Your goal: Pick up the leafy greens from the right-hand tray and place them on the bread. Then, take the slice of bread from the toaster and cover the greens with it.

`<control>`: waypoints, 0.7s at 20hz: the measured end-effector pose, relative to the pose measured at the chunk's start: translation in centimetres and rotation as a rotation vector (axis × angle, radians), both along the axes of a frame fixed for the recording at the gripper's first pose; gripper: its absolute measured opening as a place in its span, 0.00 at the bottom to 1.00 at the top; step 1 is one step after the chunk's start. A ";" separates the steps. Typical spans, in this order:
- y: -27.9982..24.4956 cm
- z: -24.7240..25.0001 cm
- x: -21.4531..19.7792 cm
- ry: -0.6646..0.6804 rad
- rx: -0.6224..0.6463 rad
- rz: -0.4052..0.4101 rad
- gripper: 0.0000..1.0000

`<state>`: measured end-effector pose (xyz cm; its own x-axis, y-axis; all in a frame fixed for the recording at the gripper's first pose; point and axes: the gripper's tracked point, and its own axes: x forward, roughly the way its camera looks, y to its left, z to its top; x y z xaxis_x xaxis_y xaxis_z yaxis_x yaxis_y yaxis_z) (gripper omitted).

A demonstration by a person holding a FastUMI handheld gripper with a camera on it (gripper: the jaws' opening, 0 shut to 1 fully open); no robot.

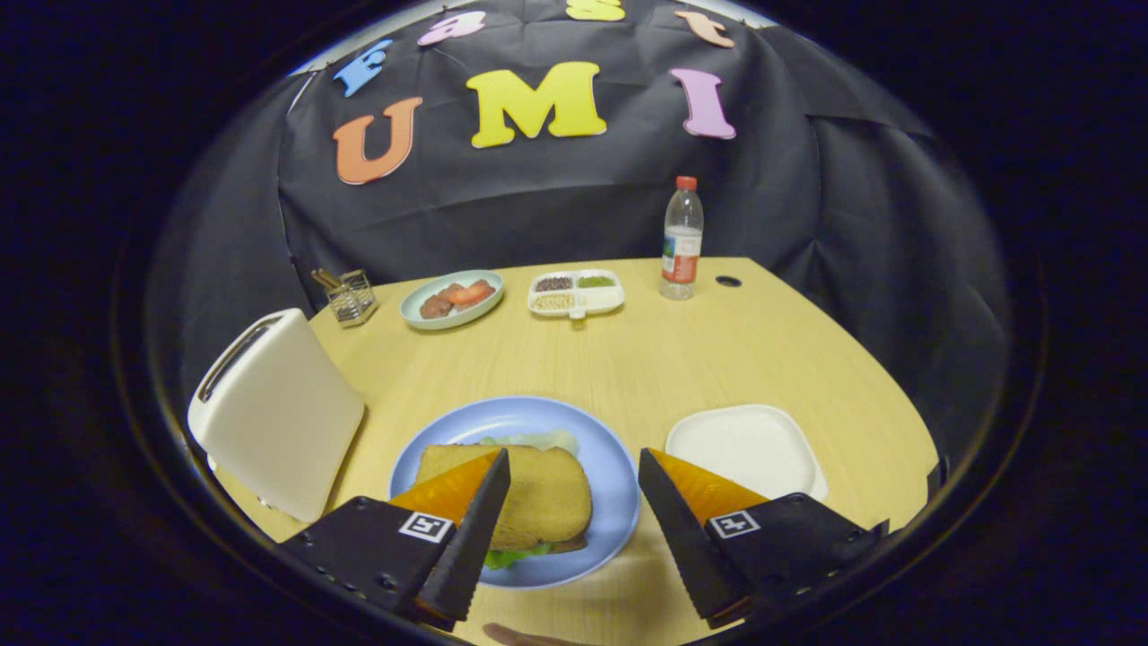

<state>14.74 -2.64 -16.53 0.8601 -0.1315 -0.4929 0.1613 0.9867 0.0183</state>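
Note:
A slice of toasted bread point(538, 493) lies on top of the leafy greens point(529, 441) on a light blue plate point(610, 467). Green leaf edges stick out behind the slice and at its near edge point(511, 556). My gripper point(574, 462) hovers over the plate, open, with nothing between its fingers. The left finger point(471, 529) overlaps the bread's left side in the view; the right finger point(682, 529) is past the plate's right rim. The white toaster point(273, 413) stands to the left of the plate. The white right-hand tray point(744, 449) sits bare to the right.
At the back of the wooden table point(628, 359) stand a wire holder point(350, 294), a pale green plate with food point(451, 299), a white divided dish point(576, 292) and a plastic water bottle point(682, 238). A small hole point(728, 281) is near the bottle.

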 end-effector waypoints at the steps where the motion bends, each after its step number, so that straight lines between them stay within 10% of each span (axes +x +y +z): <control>1: 0.3 1.4 -0.6 -0.040 -0.007 -0.001 0.91; 14: 2.1 20.2 -13.0 -0.556 -0.143 -0.029 0.94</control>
